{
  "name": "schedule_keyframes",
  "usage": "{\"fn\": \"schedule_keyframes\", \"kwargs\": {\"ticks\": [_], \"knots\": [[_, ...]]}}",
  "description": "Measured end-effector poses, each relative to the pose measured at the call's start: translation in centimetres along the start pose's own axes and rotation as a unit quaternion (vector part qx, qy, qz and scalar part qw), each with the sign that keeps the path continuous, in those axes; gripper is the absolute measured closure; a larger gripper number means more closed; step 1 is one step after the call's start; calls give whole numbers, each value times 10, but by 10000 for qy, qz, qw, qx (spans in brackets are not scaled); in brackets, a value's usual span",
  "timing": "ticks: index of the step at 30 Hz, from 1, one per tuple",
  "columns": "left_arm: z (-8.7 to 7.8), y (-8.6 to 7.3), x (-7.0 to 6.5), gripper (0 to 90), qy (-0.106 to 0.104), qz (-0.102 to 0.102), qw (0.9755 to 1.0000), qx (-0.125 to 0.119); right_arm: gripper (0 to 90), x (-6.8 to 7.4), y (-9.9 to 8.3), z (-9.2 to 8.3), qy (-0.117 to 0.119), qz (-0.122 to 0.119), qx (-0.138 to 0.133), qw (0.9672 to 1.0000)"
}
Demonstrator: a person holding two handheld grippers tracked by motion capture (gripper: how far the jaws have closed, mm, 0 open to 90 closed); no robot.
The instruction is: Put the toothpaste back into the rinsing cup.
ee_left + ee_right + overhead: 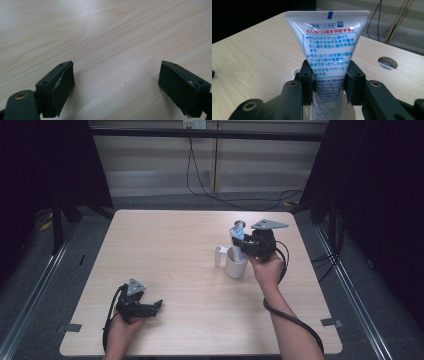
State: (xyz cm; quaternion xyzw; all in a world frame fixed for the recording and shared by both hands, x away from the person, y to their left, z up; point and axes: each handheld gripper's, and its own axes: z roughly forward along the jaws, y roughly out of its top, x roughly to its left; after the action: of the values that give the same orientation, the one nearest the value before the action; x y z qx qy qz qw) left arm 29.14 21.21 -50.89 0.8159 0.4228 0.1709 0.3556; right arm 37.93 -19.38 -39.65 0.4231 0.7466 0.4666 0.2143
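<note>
Tube (329, 50) text legible close-up — right claw (329, 83) clamping it.

Dim, dark surround; soft focus; tube (328, 47) glare

A pale, light-wood-grain rectangular desk (185, 270) with rounded corners stands on grey carpeted floor (350, 285). On its right half, a white cylindrical cup (235, 265) stands upright. Just beside the cup, on its left, a small white upright tube-shaped container (219, 256) stands on the surface. A round cable hole (240, 224) is cut into the desk near the far edge, behind the cup. The left claw (157, 305) rests low at the desk's near left corner.
</note>
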Motion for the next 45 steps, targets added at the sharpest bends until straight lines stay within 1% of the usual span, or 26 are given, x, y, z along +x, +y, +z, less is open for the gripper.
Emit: {"fn": "schedule_keyframes", "kwargs": {"ticks": [16, 22, 28, 31, 38, 43, 45], "knots": [[0, 0, 0, 132, 0, -3, 10000, -5, 629, 1, -11, 3, -59, -8, 55, 10000], [0, 0, 0, 132, -1, -3, 10000, -5, 625, 2, -16, 3, -48, -9, 86, 10000], [0, 0, 0, 132, -1, -4, 10000, -5, 608, 2, -21, 3, -72, 57, 114, 9999], [0, 0, 0, 132, -1, -2, 10000, -4, 606, 2, -27, 4, -91, 62, 144, 9998], [0, 0, 0, 132, 3, -3, 10000, -11, 590, 3, -32, 4, -100, 54, 157, 9998], [0, 0, 0, 132, 2, -8, 10000, -7, 586, 3, -35, 4, -92, 4, 267, 9996], [0, 0, 0, 132, 0, -2, 10000, -5, 579, 3, -37, 4, -84, 54, 283, 9996]]}}
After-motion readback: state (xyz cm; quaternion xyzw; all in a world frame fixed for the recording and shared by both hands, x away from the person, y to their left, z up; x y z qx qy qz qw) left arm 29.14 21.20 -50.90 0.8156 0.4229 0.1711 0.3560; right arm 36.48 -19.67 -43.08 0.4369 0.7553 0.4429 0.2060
